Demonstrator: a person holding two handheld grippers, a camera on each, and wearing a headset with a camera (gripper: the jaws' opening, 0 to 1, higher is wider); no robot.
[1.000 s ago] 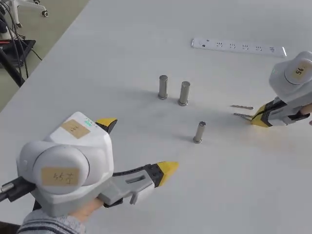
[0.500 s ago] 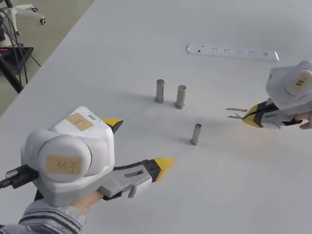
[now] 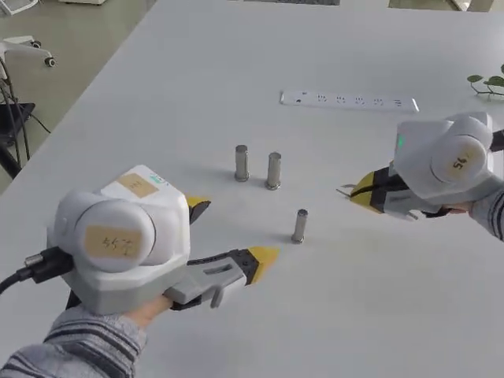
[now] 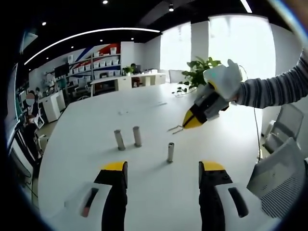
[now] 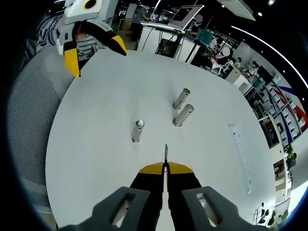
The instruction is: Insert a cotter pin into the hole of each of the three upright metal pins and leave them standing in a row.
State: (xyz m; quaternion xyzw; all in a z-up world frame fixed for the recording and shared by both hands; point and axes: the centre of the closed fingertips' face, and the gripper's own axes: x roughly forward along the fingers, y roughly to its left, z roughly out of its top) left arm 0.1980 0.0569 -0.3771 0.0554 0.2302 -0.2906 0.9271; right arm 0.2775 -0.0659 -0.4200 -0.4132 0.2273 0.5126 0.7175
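Right gripper [image 5: 165, 168] clamped on cotter pin [image 5: 165, 154]
Cotter pin thin, grey, projecting past yellow tips; three cylindrical metal pins [image 3: 273, 170] upright on white table [image 3: 197, 94], third at 5 o'clock from the pair; left gripper [image 3: 231, 232] jaws apart.

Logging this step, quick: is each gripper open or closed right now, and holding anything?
Left gripper: open, holding nothing.
Right gripper: closed on a cotter pin.

The left gripper [image 3: 230, 231] hovers low, jaws spread wide apart. The right gripper [image 3: 362, 191], opposite it, has its jaws pinched together on a cotter pin [image 5: 165, 153].
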